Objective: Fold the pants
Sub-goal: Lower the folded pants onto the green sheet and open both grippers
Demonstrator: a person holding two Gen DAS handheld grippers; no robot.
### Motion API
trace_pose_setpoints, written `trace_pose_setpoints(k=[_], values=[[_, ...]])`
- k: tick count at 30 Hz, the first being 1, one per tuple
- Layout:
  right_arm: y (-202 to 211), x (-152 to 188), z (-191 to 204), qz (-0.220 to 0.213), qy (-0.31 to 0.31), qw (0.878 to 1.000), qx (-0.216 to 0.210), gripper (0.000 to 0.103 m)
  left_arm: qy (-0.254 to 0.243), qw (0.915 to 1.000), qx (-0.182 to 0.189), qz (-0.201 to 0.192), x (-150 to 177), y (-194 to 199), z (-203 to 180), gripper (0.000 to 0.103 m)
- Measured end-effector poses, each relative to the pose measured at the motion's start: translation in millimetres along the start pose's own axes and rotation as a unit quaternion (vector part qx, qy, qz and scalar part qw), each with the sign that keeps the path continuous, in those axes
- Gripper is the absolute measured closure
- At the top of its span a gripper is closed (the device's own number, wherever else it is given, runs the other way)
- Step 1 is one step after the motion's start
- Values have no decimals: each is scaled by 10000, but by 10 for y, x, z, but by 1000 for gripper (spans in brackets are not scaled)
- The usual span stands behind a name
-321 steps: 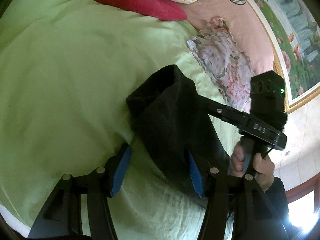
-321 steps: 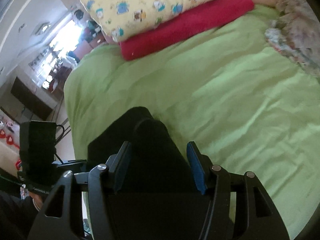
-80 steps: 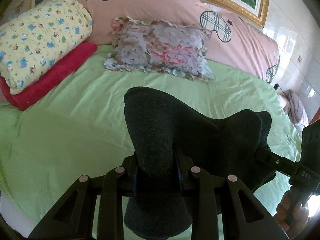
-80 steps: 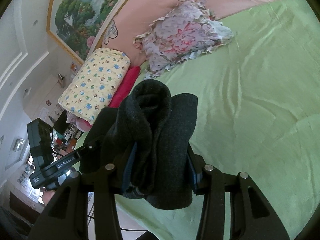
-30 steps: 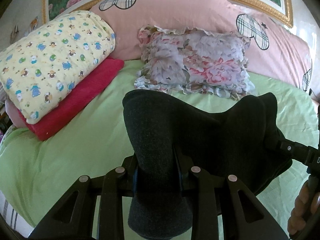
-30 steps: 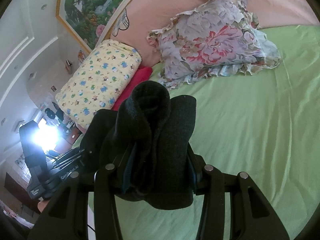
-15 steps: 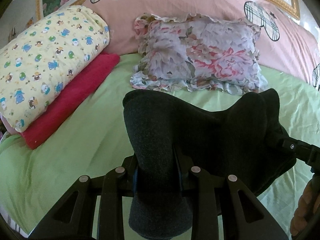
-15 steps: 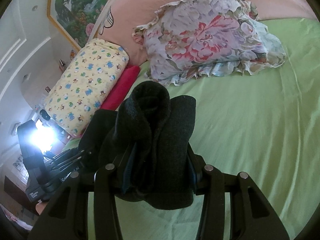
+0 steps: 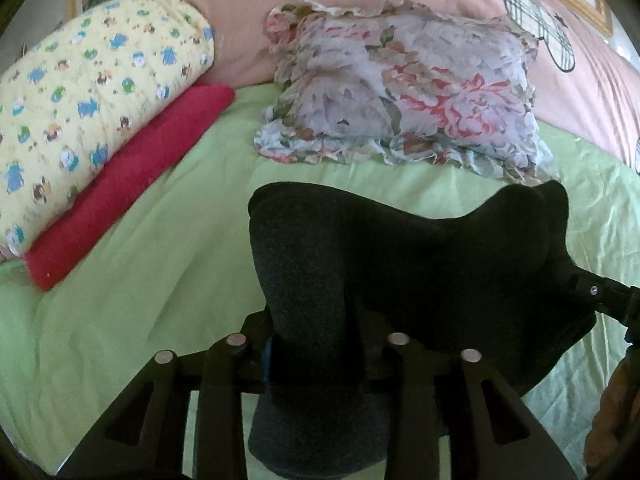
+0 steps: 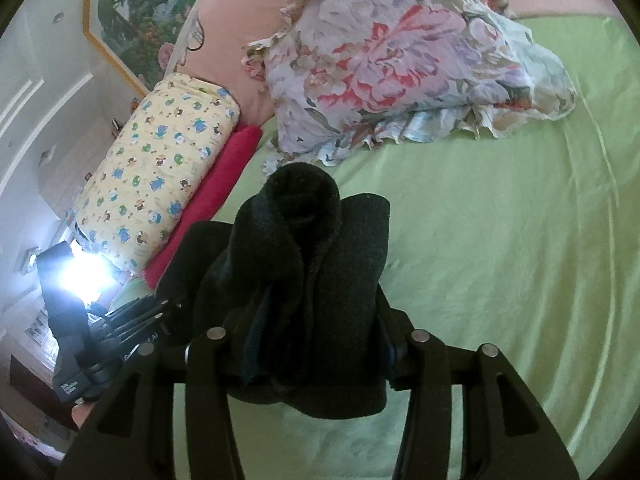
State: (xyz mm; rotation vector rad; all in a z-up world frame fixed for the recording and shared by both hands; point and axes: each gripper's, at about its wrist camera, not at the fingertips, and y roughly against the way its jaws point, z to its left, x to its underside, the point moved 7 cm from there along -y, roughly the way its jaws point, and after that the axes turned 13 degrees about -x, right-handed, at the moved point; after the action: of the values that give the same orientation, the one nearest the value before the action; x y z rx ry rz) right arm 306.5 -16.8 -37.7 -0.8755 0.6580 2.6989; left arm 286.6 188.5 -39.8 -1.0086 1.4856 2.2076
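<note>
Setting: a bed under a green sheet (image 9: 168,264), a pink headboard cushion (image 9: 248,12) with plaid heart shapes behind it, and a framed landscape painting (image 10: 136,16) on the wall above.
Left gripper (image 9: 314,340): its two fingers are clamped tight on a thick bunch of the dark pants (image 9: 400,264); the cloth fills the gap between them, bulges up ahead of the tips and hangs down below the frame.
Right gripper (image 10: 316,344): also clenched on the pants (image 10: 312,272); several rolled layers are squeezed between the blue pads (image 10: 252,344), one fold standing up above the tips and a wad drooping beneath.
Pants, position: held up between the two grippers, spanning from one to the other above the sheet; whether any part touches the bed cannot be told.
Other gripper seen: in the left wrist view the right one's black arm (image 9: 600,296) enters the cloth at the far right edge; in the right wrist view the left one's body (image 10: 76,344) sits at the lower left beside a bright glare.
Count, grippers: two, each with two fingers.
Count, pants: one garment.
Count, pillows: one floral, ruffled pillow (image 9: 404,100) lying on the sheet against the headboard cushion.
Count, folded bedding: two pieces stacked at the left, a yellow cartoon-print quilt (image 9: 80,96) resting on a red blanket (image 9: 128,180).
</note>
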Motion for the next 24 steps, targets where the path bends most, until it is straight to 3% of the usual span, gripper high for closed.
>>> trace_pose_setpoints(k=[2, 5, 11, 16, 24], values=[[14, -3, -69, -27, 35, 9998, 212, 42, 80, 10000, 29, 9, 20, -39, 46, 50], [50, -18, -153, -52, 132, 9992, 382, 41, 141, 9999, 17, -24, 33, -77, 112, 40], [51, -46, -307, -63, 83, 9988, 475, 35, 248, 9995, 172, 32, 67, -160, 179, 28], [89, -58, -348, -105, 44, 9980, 617, 34, 423, 9983, 389, 80, 66, -127, 261, 25], [337, -70, -238, -330, 81, 9970, 694, 32, 234, 9996, 176, -3, 132, 139, 328, 22]])
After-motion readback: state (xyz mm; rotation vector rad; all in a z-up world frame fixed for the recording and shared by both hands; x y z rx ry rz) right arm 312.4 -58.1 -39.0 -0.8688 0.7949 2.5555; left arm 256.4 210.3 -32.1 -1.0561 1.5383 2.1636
